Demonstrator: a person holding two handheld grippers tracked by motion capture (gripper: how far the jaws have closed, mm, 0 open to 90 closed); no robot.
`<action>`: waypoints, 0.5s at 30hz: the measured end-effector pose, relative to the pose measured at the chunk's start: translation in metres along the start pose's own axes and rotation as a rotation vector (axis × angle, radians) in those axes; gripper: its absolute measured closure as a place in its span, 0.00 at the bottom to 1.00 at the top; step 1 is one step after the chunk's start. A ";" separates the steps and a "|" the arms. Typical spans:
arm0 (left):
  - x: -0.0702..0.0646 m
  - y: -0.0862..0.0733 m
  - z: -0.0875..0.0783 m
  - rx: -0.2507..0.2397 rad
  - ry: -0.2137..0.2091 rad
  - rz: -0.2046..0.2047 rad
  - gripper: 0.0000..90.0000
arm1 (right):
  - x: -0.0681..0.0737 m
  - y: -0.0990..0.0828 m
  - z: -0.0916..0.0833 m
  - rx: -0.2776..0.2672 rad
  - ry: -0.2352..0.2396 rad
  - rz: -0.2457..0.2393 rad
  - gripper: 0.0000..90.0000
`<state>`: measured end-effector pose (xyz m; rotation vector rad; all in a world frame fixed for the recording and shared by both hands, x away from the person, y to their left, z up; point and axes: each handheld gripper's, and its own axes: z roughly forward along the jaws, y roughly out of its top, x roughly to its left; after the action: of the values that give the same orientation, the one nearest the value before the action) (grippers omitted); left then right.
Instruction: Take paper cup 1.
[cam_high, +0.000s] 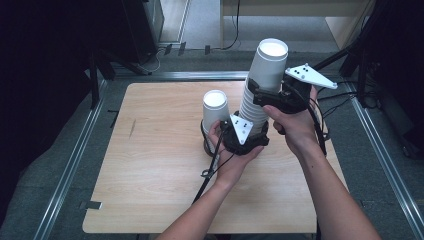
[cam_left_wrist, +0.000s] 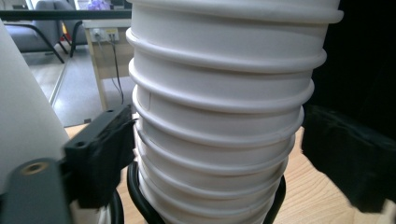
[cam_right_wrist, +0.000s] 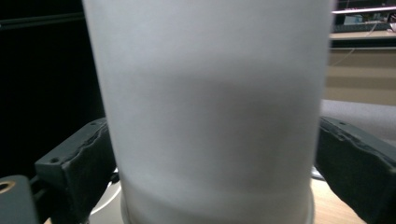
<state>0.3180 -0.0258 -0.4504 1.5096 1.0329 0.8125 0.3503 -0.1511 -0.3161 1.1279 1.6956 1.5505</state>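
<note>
A tall stack of white paper cups (cam_high: 254, 107) stands bottom up on the wooden table (cam_high: 160, 165). Its top cup (cam_high: 271, 62) sits high and leans a little to the right. My left gripper (cam_high: 246, 136) is low on the stack. In the left gripper view its jaws (cam_left_wrist: 215, 140) bracket the ribbed rims (cam_left_wrist: 219, 93), and both pads touch them. My right gripper (cam_high: 266, 96) is higher up, shut on the smooth wall of the top cup (cam_right_wrist: 210, 107), which sits between its jaws (cam_right_wrist: 215, 154). A single upturned white cup (cam_high: 216, 106) stands just left of the stack.
A black loop (cam_left_wrist: 140, 198) curves around the foot of the stack. The single cup (cam_left_wrist: 23, 116) stands close beside the left jaw. Cables trail from both grippers over the table. Metal rails (cam_high: 75, 165) frame the table, and dark equipment stands on both sides.
</note>
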 end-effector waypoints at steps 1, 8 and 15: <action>0.000 0.000 0.000 -0.006 0.003 0.004 0.13 | 0.001 -0.001 0.001 -0.002 -0.006 -0.011 0.07; 0.000 0.001 0.000 -0.013 0.003 0.009 0.13 | 0.005 -0.002 0.002 -0.016 -0.024 -0.043 0.12; 0.000 0.002 -0.001 -0.015 -0.002 0.003 0.14 | 0.005 -0.001 0.002 -0.016 -0.022 -0.043 0.12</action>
<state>0.3174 -0.0253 -0.4486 1.4992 1.0211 0.8196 0.3493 -0.1461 -0.3168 1.0902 1.6790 1.5170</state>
